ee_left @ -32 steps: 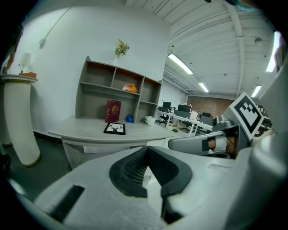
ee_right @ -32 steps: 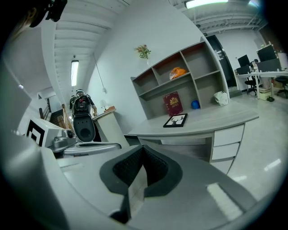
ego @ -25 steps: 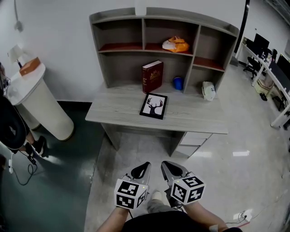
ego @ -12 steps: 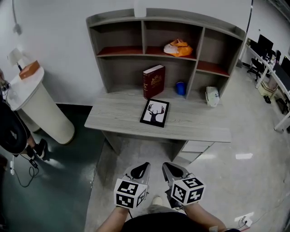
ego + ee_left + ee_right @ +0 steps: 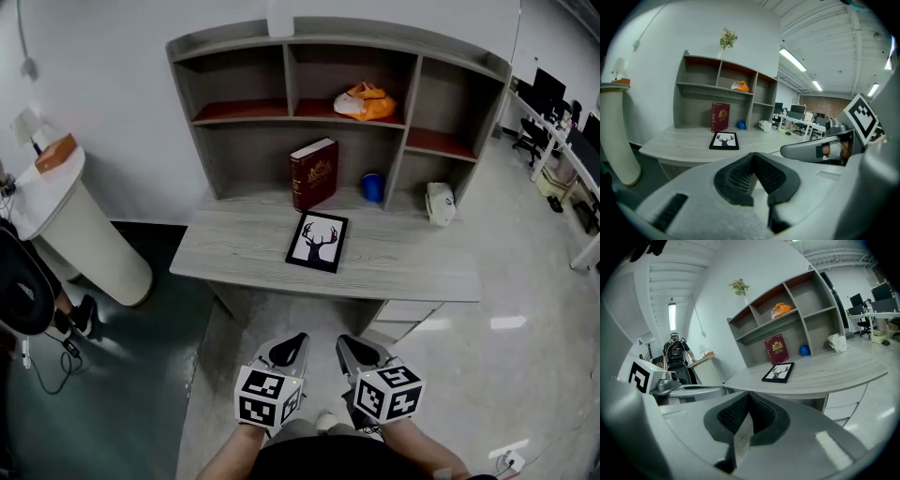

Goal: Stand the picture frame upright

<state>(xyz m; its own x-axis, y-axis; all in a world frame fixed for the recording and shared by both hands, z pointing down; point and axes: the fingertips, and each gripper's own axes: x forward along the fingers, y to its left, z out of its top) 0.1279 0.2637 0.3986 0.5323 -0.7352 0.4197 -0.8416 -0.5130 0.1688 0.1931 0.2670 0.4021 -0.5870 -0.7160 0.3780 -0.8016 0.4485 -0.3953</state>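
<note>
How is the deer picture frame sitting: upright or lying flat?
Lying flat: the picture frame rests face up on the desk, before the upright red book.

The left hand-held gripper and the right hand-held gripper sit side by side, close together but not touching. Both are short of the near edge of the tabletop, pointing toward it with a slight downward tilt. In the left gripper view the jaws are pressed together with nothing between them, and the right gripper view shows the same closed, empty jaws. Each carries its marker cube at the rear, on the side away from the tabletop. Two forearms run back from the cubes. The hands seem tucked beneath them, mostly hidden.
</note>
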